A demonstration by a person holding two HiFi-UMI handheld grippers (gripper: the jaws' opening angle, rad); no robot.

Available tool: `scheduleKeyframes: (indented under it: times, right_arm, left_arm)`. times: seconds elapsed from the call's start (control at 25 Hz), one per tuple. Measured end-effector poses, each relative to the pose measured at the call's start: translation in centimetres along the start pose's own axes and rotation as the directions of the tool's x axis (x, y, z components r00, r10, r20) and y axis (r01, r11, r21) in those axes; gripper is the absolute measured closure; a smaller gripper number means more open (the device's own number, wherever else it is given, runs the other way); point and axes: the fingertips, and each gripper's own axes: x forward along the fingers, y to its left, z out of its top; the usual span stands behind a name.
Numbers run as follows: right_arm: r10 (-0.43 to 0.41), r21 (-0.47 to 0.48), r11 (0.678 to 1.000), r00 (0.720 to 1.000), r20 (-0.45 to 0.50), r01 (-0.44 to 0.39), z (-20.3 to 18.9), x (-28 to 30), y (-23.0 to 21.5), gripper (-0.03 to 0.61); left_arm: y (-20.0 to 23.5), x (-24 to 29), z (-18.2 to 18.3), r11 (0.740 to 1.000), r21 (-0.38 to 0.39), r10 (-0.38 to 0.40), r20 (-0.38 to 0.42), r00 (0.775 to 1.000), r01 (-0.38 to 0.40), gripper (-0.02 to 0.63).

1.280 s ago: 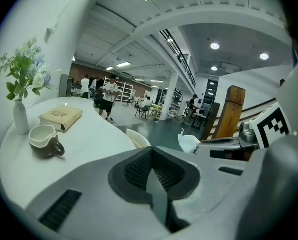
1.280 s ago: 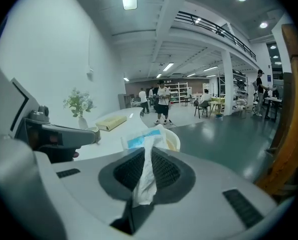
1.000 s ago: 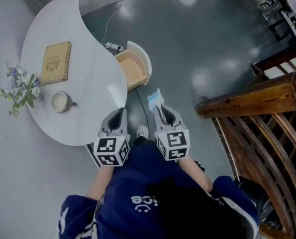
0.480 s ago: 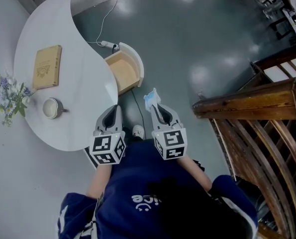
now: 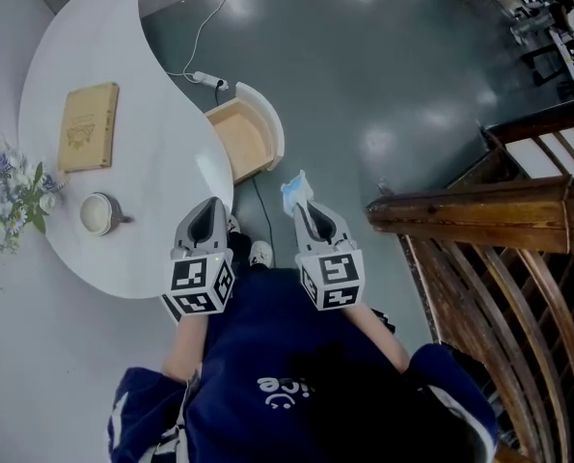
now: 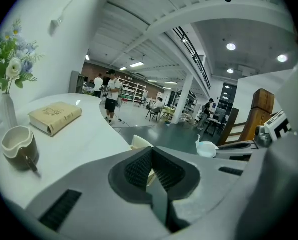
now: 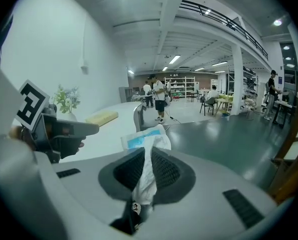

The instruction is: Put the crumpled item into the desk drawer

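Note:
The crumpled item (image 5: 293, 189) is a white tissue-like wad with a blue patch, and my right gripper (image 5: 300, 204) is shut on it over the dark floor. In the right gripper view the crumpled item (image 7: 146, 156) is pinched between the ribbed pads and sticks up past the right gripper (image 7: 146, 171). The desk drawer (image 5: 244, 140) stands pulled out, light wood inside, ahead and a little left of the item. My left gripper (image 5: 209, 216) is shut with nothing in it, over the desk's near edge. In the left gripper view the left gripper (image 6: 151, 170) has its pads touching, with the drawer (image 6: 139, 143) just beyond.
The white curved desk (image 5: 161, 162) carries a tan book (image 5: 86, 126), a cup (image 5: 98, 213) and a vase of flowers (image 5: 13, 191). A cable with a plug (image 5: 206, 78) lies on the floor behind the drawer. A wooden stair railing (image 5: 479, 210) rises on the right. The person's shoes (image 5: 259, 253) stand between the grippers.
The head view has shifted slightly, so the desk sits a little further left. The left gripper has drifted a little left. The right gripper keeps its grip on the item.

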Motion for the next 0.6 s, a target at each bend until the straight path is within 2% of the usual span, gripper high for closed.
scheduleKeyframes:
  times: [0.24, 0.6]
  right_arm:
    - [0.020, -0.001, 1.000, 0.999, -0.025, -0.020, 1.7, 3.4, 1.3, 0.532]
    - [0.011, -0.029, 0.999, 0.998, -0.059, -0.013, 4.1, 8.8, 2.0, 0.532]
  left_arm:
    - [1.4, 1.5, 1.6, 1.000, 0.000, -0.027, -0.004, 1.000, 0.027, 0.610]
    - [5.2, 3.3, 3.4, 0.997, -0.068, -0.025, 0.013, 1.000, 0.026, 0.609]
